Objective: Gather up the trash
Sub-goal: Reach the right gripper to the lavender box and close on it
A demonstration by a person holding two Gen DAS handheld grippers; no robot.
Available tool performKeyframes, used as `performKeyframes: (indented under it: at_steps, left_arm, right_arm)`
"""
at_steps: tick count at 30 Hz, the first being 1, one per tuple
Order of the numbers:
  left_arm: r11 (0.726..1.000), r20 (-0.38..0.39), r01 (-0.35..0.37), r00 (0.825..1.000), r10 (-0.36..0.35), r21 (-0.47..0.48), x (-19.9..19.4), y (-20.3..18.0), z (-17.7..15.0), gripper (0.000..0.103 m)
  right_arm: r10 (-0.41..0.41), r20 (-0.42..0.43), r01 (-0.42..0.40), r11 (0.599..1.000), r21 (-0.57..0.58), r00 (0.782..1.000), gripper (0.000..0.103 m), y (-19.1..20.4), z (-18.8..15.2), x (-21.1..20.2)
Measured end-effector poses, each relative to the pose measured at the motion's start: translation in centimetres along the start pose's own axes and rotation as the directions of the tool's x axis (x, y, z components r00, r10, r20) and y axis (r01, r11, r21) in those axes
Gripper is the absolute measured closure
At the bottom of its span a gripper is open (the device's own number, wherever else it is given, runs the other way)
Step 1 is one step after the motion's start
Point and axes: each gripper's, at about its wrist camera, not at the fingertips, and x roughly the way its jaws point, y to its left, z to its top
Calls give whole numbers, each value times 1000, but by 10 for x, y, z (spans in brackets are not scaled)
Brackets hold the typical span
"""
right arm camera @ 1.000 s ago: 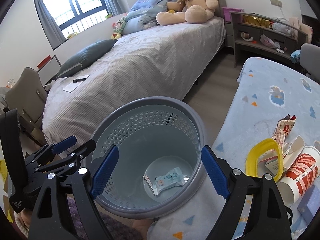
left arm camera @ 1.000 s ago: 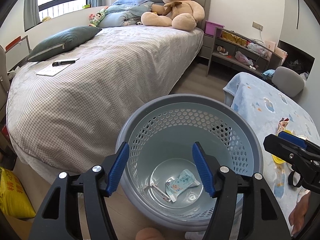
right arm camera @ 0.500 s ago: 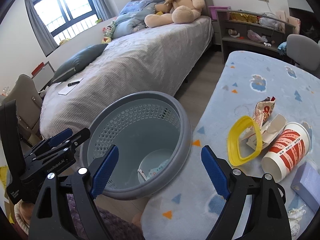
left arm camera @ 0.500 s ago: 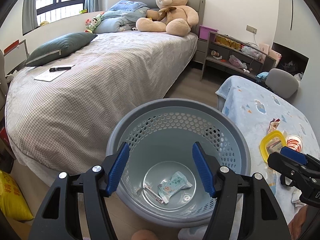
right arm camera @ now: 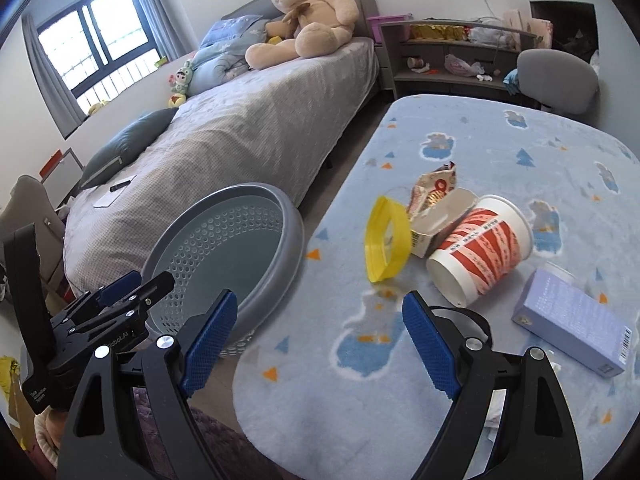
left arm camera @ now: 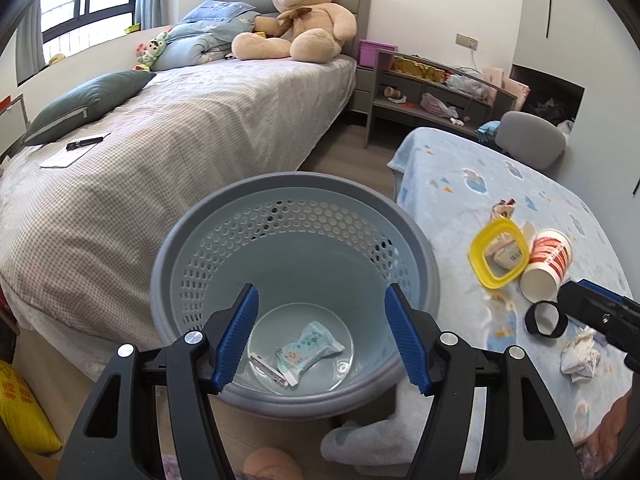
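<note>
A grey perforated trash basket stands on the floor between the bed and a blanket-covered table. A wet-wipe packet and a small wrapper lie at its bottom. My left gripper hangs open over the basket, empty. My right gripper is open and empty above the table's near edge. On the table lie a yellow lid ring, a red-and-white paper cup on its side, a carton, a snack wrapper, a lilac box, a black ring and crumpled paper.
A bed with a teddy bear, a dark pillow and a notepad with a pen fills the left. A shelf unit and a grey chair stand beyond the table. A yellow bag lies on the floor at left.
Both grippers have swung to the right: the basket slid left in both views and the table's trash came into sight. Neither gripper's opening changed.
</note>
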Motion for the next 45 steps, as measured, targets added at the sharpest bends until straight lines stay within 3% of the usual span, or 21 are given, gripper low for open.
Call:
performKeyframes:
  at_steps: [13,21,30,45]
  left_arm:
    - [998,-46,36,998,-33,60,-2,-42,-24,40]
    - [992,-64,74,996,-68,103,-15,-79,-36,40]
    - [987,-81,126,990,-119,98,-33,-126,-34,40]
    - [987,-113,105,989,-91,124,-33,-170,-39,40]
  right_arm:
    - [-148,0,147,985,95,989,20,-82,-34,-57]
    - [-222,-15,223,971,86,975,20,-130,-41,-80]
    - [-225,-38,226,974,11,974,20,-168,-31,-81]
    - [-145,-107,130,983,-133,984,20,-195,-10,-40]
